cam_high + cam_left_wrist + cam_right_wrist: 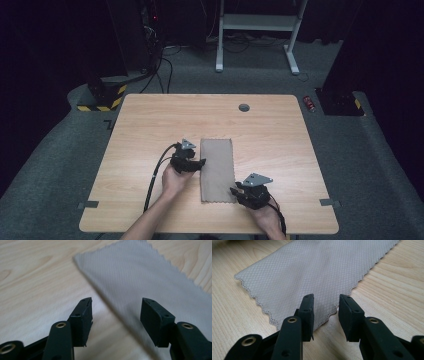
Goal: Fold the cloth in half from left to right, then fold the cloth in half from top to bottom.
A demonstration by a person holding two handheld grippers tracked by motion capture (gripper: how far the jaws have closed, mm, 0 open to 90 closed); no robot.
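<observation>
Cloth point(217, 170) is lying flat on the wooden table point(150, 120), a grey rectangle folded long and narrow, running away from us near the table's middle and a little toward our edge. We are seeing its scalloped border and fine diamond weave clearly in the right gripper view point(312, 270).

We are holding the left gripper point(196, 164) at the cloth's left long edge, about halfway along it. In the left gripper view its jaws are standing spread, with nothing pinched between them; the cloth's edge point(130, 277) is running slantwise across the gap, and the pads are not pressing on it.

We are holding the right gripper point(235, 191) at the near right corner of the cloth. In the right gripper view point(325, 315) its jaws are standing apart as well, the gap narrower than on the left, and the scalloped corner of the cloth is lying just ahead of and below the two pads. Neither pad is gripping the fabric; bare wood is showing between them.

Both our forearms are coming in from the table's near edge.
</observation>
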